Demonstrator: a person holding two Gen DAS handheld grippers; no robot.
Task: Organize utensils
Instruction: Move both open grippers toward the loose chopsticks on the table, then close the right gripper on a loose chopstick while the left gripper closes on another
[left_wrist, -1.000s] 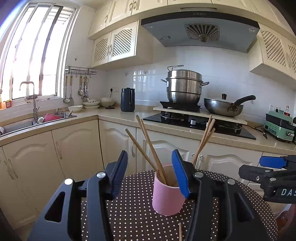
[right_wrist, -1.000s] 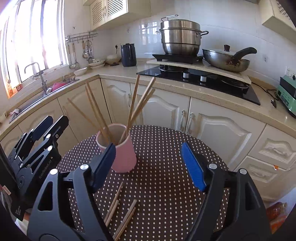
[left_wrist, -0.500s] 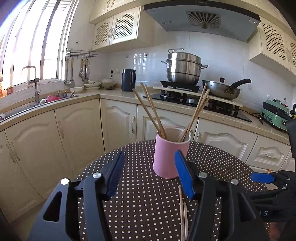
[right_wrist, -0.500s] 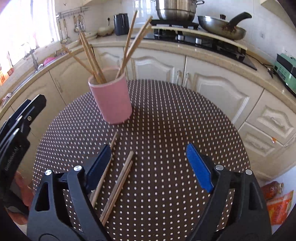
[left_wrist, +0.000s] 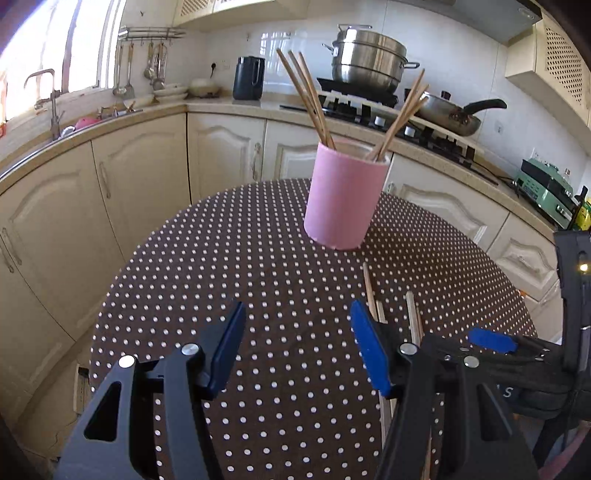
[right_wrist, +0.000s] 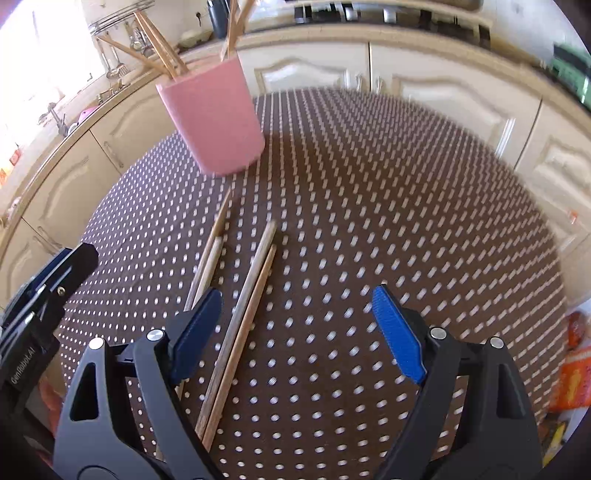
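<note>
Below your right claw (right_wrist: 295, 332), four loose chopsticks (right_wrist: 255, 288) lie flat on the dotted worktop (right_wrist: 369, 184), long axes running away toward the pink holder (right_wrist: 214, 118). They sit toward its left finger, so that claw is nearer. Both claws are released and empty; your left claw (left_wrist: 297, 347) has the sticks beyond its right finger.

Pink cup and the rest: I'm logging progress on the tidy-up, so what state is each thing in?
Pink cup: upright, holding chopsticks.
Loose chopsticks: flat on the table, four visible.
Left tongs: open, empty.
Right tongs: open, over the loose chopsticks, gripping nothing.
</note>
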